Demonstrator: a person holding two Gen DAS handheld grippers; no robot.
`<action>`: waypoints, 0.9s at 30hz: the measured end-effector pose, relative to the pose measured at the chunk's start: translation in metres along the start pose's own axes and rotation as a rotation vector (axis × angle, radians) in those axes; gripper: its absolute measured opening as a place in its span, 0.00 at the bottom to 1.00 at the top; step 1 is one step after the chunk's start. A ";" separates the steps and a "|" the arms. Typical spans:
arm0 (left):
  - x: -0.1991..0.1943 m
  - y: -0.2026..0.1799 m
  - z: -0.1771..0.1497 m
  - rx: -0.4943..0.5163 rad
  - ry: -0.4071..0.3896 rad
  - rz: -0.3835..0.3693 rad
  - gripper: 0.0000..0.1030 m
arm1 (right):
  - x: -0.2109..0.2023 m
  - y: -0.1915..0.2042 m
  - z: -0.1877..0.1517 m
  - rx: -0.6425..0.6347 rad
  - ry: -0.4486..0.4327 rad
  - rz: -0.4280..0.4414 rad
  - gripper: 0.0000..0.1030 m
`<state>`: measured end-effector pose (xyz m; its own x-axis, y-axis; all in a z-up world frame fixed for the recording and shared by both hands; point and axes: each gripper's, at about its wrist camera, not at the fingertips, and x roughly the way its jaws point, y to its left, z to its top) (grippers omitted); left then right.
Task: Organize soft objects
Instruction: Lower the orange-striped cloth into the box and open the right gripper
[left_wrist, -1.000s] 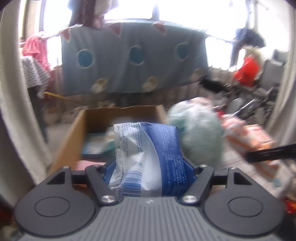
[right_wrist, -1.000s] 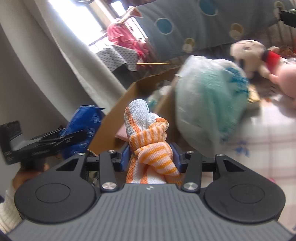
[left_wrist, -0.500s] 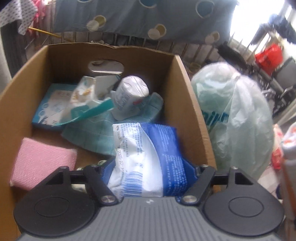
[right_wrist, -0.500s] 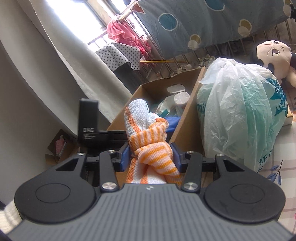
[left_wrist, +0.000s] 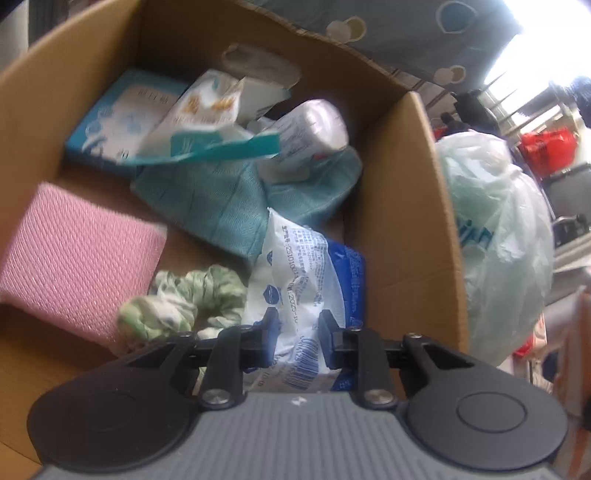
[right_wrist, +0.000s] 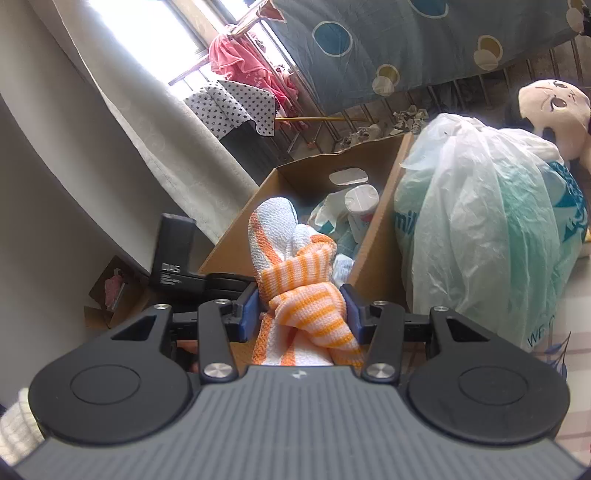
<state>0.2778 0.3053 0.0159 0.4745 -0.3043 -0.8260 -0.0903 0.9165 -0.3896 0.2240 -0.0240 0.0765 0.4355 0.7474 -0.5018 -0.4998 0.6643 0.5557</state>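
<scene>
Lowered since the earlier frame: left hand-held gripper (left_wrist: 297, 326), now down inside the cardboard box (left_wrist: 402, 206), its jaws narrowed to a small gap and pinching one blue-and-white plastic packet (left_wrist: 306, 280). The packet hangs against the box's right wall.

Box contents, counted in the left wrist view:
- one pink knitted pad (left_wrist: 74, 254), at the left wall;
- one crumpled green-and-white cloth (left_wrist: 184, 299), between the pad and the packet;
- one teal cloth (left_wrist: 221, 199), mid-box, spread under the items behind;
- one white roll in wrapping (left_wrist: 314, 129), lying on the teal cloth;
- one white-and-teal pack (left_wrist: 207, 122), tilted, blurred;
- one flat light-blue pack (left_wrist: 122, 114), in the far left corner.

Right hand-held gripper (right_wrist: 300, 308): one, jaws closed on one knotted orange-and-white striped cloth (right_wrist: 295, 280), held outside the box at its near end.

Beside the box, right side: one pale green plastic bag (right_wrist: 480, 221), full, touching the box wall; one plush toy (right_wrist: 554, 107) behind it.
</scene>
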 end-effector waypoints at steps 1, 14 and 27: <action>0.009 0.007 0.002 -0.035 0.026 -0.029 0.23 | 0.002 0.002 0.001 -0.009 0.002 -0.006 0.44; -0.033 -0.016 0.002 0.184 -0.051 0.119 0.66 | 0.084 0.029 0.034 -0.141 0.147 -0.121 0.44; -0.153 0.034 -0.061 0.180 -0.275 0.163 0.66 | 0.271 0.128 0.005 -1.052 0.485 -0.306 0.56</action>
<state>0.1492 0.3668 0.1044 0.6864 -0.0913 -0.7215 -0.0407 0.9857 -0.1635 0.2819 0.2635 0.0154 0.4286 0.3280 -0.8418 -0.8903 0.3120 -0.3317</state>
